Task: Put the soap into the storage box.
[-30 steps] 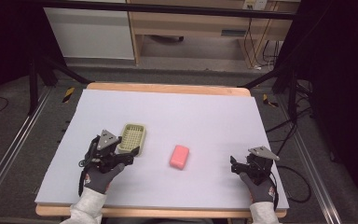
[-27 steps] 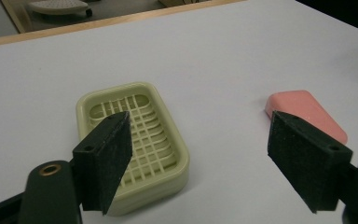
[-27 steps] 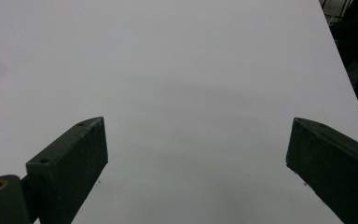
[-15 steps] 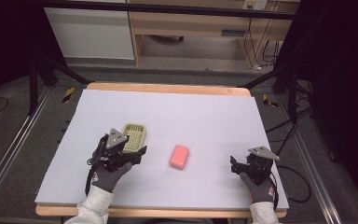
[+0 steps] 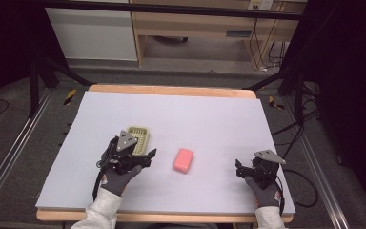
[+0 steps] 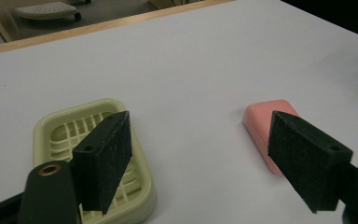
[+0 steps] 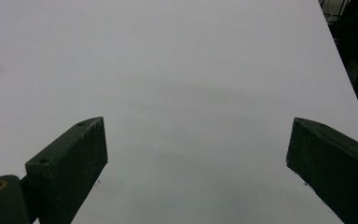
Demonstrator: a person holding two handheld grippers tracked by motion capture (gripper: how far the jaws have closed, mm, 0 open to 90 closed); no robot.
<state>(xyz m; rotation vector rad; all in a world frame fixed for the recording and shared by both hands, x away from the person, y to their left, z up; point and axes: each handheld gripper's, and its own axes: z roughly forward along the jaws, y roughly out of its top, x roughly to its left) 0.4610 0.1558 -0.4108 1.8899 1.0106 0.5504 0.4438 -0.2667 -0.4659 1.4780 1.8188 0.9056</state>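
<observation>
Soap bar: we see the pink soap bar (image 5: 184, 160) lying flat on the counter (image 5: 209, 114), near its middle front, free of any grip.
Soap dish: the pale green slotted soap dish (image 5: 138, 138) sits well to the left of the bar, partly under the left tool.
Left tool: the left tool (image 5: 145, 155) hovers between dish and bar, jaws spread wide and holding nothing; in the left gripper view one jaw overlaps the dish (image 6: 93, 158) and the other overlaps the near end of the bar (image 6: 270, 128).
Right tool: the right tool (image 5: 238, 169) rests near the right front corner, jaws wide, with bare counter (image 7: 177, 84) ahead of it.
Direction: the bar lies just to the right of the left tool, a little beyond its tips.
Long axis: it runs roughly front to back, leaning slightly; at this angle we cannot fix the tilt exactly.
Nearer hand: the left one, clearly; the right is well apart.
Judgement: we think the grasp suits the left tool closing across the bar's short sides.
</observation>
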